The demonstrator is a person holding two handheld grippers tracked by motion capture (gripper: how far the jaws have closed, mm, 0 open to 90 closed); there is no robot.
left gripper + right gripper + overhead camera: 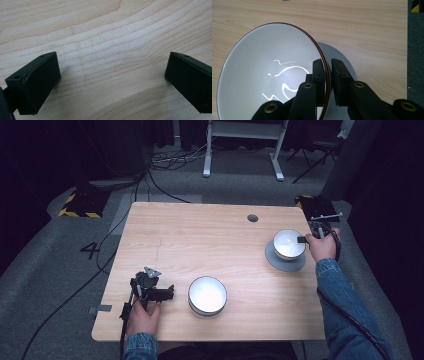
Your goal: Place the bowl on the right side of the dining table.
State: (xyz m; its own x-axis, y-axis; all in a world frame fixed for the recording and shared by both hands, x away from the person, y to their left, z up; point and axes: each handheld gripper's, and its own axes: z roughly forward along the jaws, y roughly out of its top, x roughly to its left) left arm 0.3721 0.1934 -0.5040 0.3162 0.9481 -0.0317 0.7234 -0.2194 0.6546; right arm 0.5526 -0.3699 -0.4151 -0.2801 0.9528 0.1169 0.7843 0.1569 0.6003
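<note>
We find the right gripper (303,239) at about three o'clock on the table (200,235), its jaws pinched narrow on the rim of a white bowl (289,243). In the right gripper view one jaw sits inside the bowl (272,75) and the other outside, the dark rim clamped between them. The bowl is over a grey plate (285,261); from the right gripper view the plate (337,56) shows just behind the bowl's wall, but we cannot tell whether bowl and plate touch. A second white bowl (207,295) stands near six o'clock, well apart from the first. The left gripper (167,293) lies low at about seven o'clock, just beside that second bowl without touching it. Its jaws stand wide, bare tabletop (110,50) between them and nothing held.
</note>
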